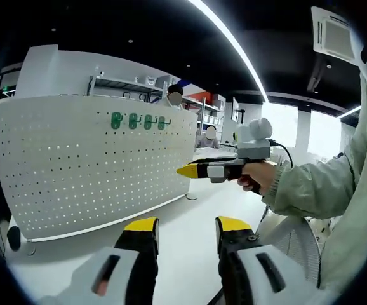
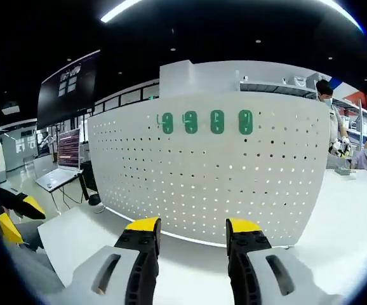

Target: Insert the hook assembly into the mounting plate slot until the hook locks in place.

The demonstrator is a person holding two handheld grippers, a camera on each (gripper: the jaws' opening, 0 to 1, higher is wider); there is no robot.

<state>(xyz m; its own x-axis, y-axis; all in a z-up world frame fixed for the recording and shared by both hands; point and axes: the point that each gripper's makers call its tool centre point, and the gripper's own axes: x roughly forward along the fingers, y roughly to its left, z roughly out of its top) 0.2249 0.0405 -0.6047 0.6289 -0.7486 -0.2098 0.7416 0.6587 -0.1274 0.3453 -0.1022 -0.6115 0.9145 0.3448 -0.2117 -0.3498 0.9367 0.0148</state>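
A white perforated mounting plate [image 1: 94, 171] stands upright on the table, also seen as the plate [image 2: 221, 171] straight ahead in the right gripper view. Several green hook assemblies [image 1: 139, 121] hang in a row near its top edge, the same green hooks [image 2: 202, 122]. My left gripper [image 1: 186, 225] is open and holds nothing, well short of the plate. My right gripper [image 2: 193, 227] is open and bare too, facing the plate's lower half. A hand holds the right gripper [image 1: 186, 170] out to the right of the plate. The left gripper [image 2: 18, 216] shows at the left edge.
The white table [image 2: 82, 235] runs in front of the plate. A laptop [image 2: 66, 159] sits on a desk at the far left. Two people [image 1: 174, 95] are behind the plate near shelving. A sleeve [image 1: 323, 184] crosses the right side.
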